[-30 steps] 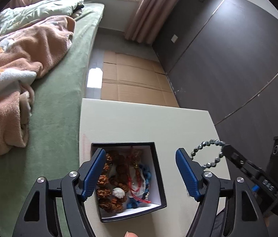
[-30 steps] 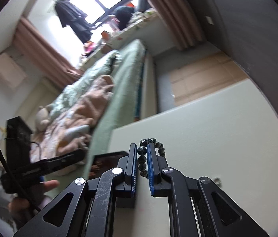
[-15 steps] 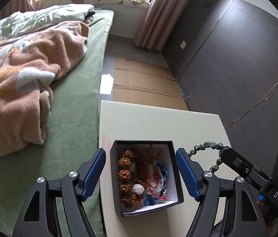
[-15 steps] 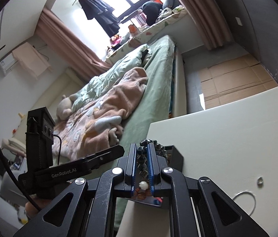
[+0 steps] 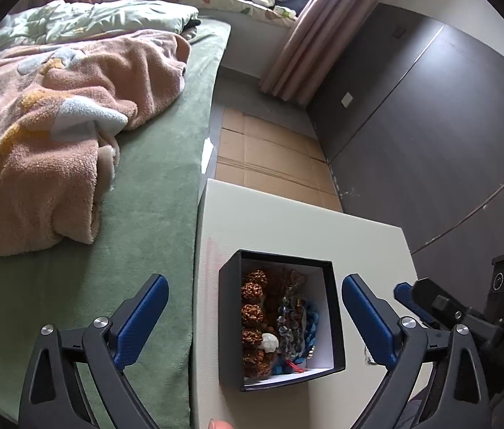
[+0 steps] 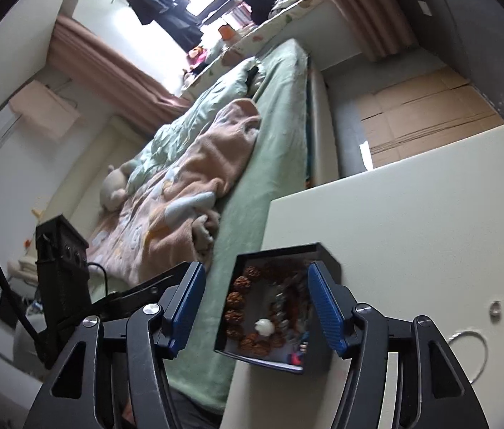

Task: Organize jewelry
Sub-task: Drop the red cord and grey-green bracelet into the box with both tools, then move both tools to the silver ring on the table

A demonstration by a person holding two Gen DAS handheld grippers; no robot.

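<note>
Bracelet released – right gripper [image 6: 253, 307] spread, box [image 6: 318, 255] blurred

"DAS" is printed on the right gripper [image 5: 404, 291].

My black jewelry box [image 5: 230, 325] is white-lined, holding brown beads [image 5: 252, 312]; the worktop [image 5: 287, 221] is cream, the bed [image 5: 152, 214] green, the blanket [image 5: 55, 136] peach.

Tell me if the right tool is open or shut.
Open. The right tool has its blue fingers spread wide above the box, nothing between them.
</note>
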